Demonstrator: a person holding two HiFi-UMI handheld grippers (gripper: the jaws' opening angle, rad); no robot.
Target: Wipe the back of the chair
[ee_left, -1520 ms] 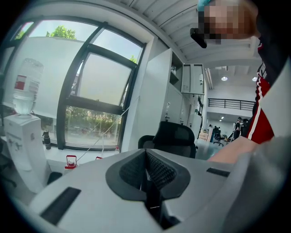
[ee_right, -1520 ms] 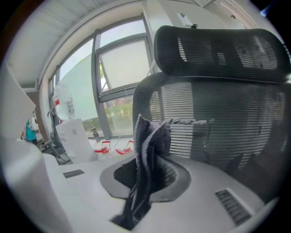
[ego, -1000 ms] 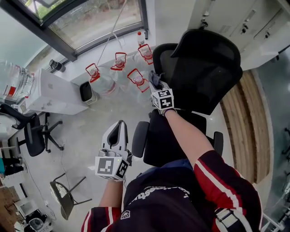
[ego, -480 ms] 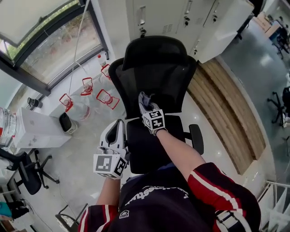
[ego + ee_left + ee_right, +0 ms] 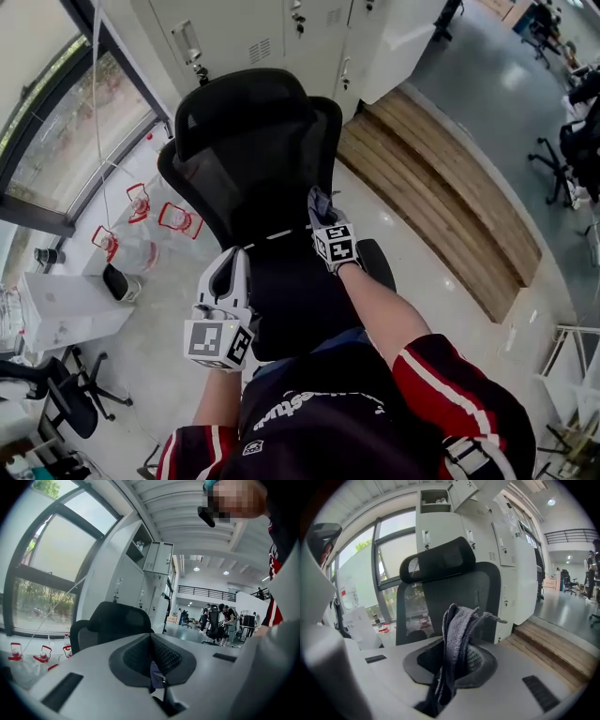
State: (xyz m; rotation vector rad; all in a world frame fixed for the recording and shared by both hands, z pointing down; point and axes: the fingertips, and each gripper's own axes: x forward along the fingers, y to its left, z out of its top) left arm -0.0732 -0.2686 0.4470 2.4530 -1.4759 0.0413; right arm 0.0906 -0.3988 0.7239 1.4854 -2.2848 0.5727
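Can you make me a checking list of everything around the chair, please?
Surface: pale shiny floor.
Job's things: black mesh chair, upright; grey cloth bunched near its back.
Clutter: water jugs with red handles by the window.
Grippers: right gripper shut on the cloth; left gripper shut, held low beside the seat.
Cables: one thin cord hanging by the window.
Surroundings: white cabinets, wooden step, other office chairs.
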